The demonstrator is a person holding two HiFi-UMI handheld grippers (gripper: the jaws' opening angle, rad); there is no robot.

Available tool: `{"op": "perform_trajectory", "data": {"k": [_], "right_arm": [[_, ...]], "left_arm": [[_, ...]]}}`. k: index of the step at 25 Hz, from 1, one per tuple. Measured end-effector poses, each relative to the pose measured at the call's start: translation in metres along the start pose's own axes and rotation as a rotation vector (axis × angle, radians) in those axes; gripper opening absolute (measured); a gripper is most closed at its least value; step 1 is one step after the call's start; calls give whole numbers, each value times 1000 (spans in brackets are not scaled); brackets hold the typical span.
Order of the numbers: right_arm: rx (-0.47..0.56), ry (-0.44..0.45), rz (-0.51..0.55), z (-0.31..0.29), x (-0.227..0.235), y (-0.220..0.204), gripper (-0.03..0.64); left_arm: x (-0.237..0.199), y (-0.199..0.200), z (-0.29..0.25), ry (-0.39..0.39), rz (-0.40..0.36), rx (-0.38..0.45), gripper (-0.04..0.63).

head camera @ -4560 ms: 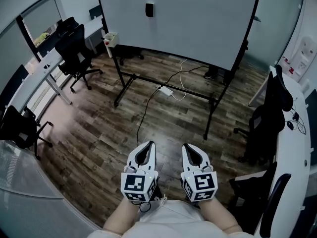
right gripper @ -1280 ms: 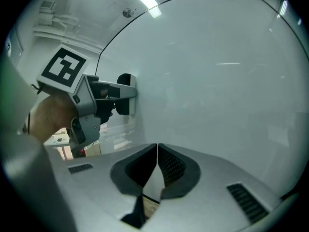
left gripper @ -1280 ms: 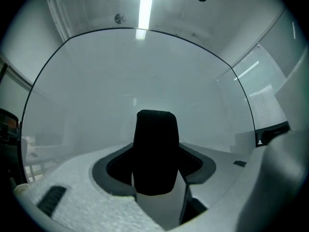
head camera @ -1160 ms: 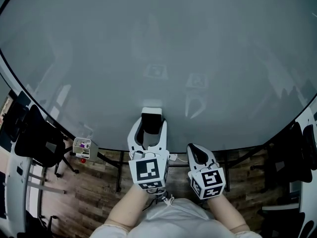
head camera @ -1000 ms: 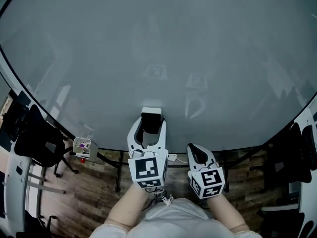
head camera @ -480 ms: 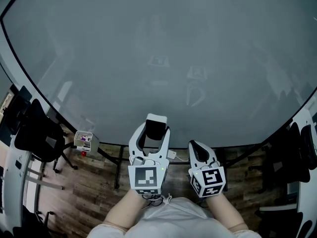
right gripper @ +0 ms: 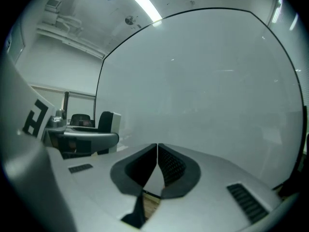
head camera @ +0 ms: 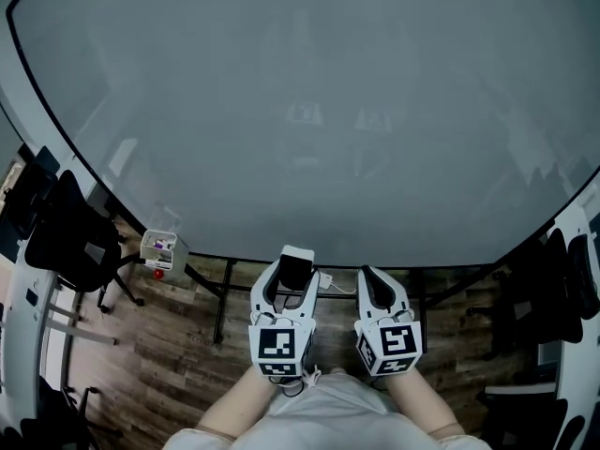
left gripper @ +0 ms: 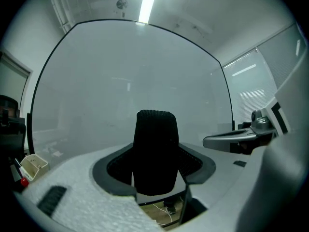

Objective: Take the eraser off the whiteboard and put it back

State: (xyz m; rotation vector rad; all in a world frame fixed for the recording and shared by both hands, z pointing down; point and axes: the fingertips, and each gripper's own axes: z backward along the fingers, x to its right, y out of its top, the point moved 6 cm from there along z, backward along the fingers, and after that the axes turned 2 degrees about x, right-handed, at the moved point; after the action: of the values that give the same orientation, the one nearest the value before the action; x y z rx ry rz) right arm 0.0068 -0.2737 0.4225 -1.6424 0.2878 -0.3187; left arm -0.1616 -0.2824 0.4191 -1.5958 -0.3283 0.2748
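Black-faced eraser stands upright, long axis vertical, gripped between the wide-set jaws of my left claw. It looks clear of the whiteboard straight ahead, so returning it means pushing forward. My right claw is closed and empty alongside.

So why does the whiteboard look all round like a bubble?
Head view: the wide lens bends the straight frame of the whiteboard into a curve, and faint reflections show on it. Left gripper view: the ceiling light strip glares bright, and the eraser looks like a dark shape with little detail.
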Motion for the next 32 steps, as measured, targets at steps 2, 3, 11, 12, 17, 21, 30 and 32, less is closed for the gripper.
{"op": "perform_trajectory", "data": {"k": [2, 3, 11, 12, 17, 21, 30, 32], "right_arm": [[-7, -2, -5, 3, -3, -3, 29], [-10, -2, -7, 4, -4, -5, 29], [-6, 1, 8, 6, -11, -1, 29], [-4, 3, 9, 6, -12, -1, 29], [-4, 4, 8, 5, -11, 0, 29], [0, -1, 5, 2, -12, 0, 29], [15, -6, 16, -7, -7, 8, 29], [17, -8, 19, -9, -4, 10, 29]], "left_arm": [[2, -5, 3, -5, 16, -18, 259], [3, -5, 5, -7, 21, -20, 259], [1, 8, 10, -7, 28, 17, 259], [1, 8, 9, -5, 28, 18, 259], [2, 7, 7, -10, 38, 12, 259], [-1, 4, 4, -15, 56, 6, 259], [-13, 36, -15, -14, 49, 78, 259], [-14, 52, -23, -7, 30, 103, 259]]}}
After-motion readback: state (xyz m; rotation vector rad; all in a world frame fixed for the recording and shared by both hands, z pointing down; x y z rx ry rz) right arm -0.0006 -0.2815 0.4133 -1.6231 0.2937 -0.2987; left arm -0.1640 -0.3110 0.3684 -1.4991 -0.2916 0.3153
